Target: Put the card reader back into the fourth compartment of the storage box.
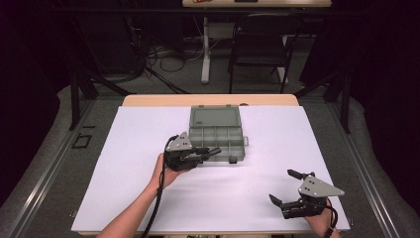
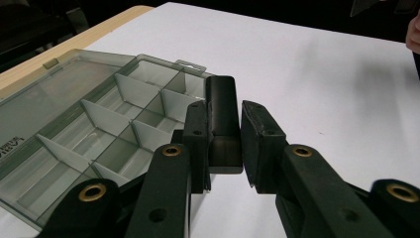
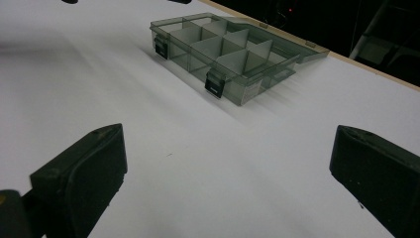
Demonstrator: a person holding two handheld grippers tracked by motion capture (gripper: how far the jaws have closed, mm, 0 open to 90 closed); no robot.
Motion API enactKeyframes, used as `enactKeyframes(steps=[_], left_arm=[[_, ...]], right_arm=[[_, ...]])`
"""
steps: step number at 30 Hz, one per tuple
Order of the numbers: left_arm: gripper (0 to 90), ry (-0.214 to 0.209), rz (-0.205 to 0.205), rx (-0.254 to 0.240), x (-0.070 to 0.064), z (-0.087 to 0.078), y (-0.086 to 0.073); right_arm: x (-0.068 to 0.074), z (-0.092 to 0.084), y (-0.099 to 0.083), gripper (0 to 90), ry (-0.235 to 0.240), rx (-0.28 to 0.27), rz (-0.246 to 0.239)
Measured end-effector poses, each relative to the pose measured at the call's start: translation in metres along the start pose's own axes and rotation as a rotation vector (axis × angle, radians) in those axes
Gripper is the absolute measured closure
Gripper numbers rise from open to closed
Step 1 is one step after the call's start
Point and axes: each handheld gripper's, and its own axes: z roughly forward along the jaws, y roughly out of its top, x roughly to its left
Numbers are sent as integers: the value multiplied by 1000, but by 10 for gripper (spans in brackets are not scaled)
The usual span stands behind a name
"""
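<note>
In the high view, a clear grey compartment box (image 1: 217, 136) lies open near the far edge of the white table (image 1: 277, 198), its lid folded back toward that edge. The left gripper (image 1: 210, 151) hovers at the box's near left corner, jaws drawn together on a small black block (image 1: 216, 150). The right gripper (image 1: 284, 187) sits near the table's near right corner, jaws spread wide with nothing between them.

In the left gripper view, the black block (image 2: 223, 124) stands clamped between the two pads, just beside the box (image 2: 74, 139) and its white dividers.

In the right gripper view, the two jaws stand far apart over bare table (image 3: 198, 163), and the box (image 3: 228, 54) lies well beyond them, latches facing the camera.
</note>
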Motion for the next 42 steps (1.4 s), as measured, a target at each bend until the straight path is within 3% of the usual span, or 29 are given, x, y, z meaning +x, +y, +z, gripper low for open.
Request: enactKeyframes(steps=[23,42], left_arm=[[744,12,-14,-33,3,17,13],[745,55,-53,-63,9,39,33]], right_arm=[[0,0,0,9,-3,2,4],[-1,0,-1,9,-3,3,4]])
